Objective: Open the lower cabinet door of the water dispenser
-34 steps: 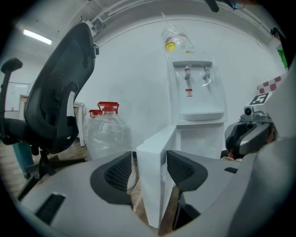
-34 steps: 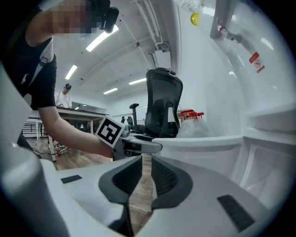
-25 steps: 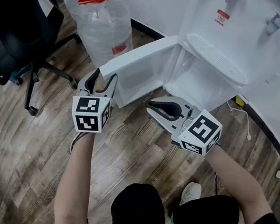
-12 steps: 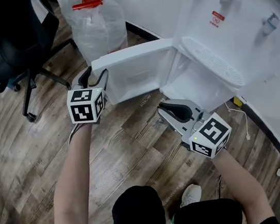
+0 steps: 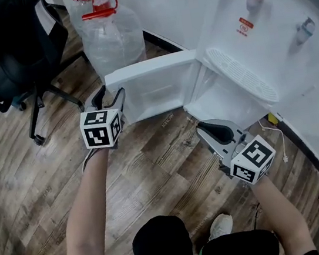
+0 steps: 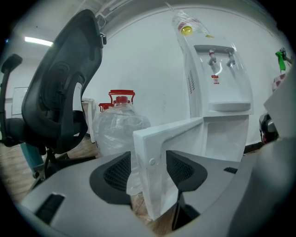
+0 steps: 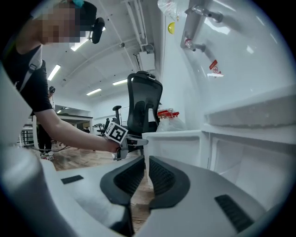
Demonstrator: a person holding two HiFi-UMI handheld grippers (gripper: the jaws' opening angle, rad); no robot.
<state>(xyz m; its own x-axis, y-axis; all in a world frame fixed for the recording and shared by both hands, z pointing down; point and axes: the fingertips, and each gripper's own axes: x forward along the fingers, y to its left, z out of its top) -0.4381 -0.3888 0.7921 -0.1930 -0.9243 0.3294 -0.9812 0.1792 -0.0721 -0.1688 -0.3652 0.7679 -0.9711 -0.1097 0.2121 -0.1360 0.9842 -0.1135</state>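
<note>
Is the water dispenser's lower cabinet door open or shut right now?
Open. The lower cabinet door stands swung out from the water dispenser, baring the white compartment behind it; the left gripper grips its free edge.

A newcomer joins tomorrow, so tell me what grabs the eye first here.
The white lower cabinet door stands swung open at centre, its free edge held by the left tongs. The water dispenser fills the right side; a clear jug with a red cap stands behind the door.
</note>
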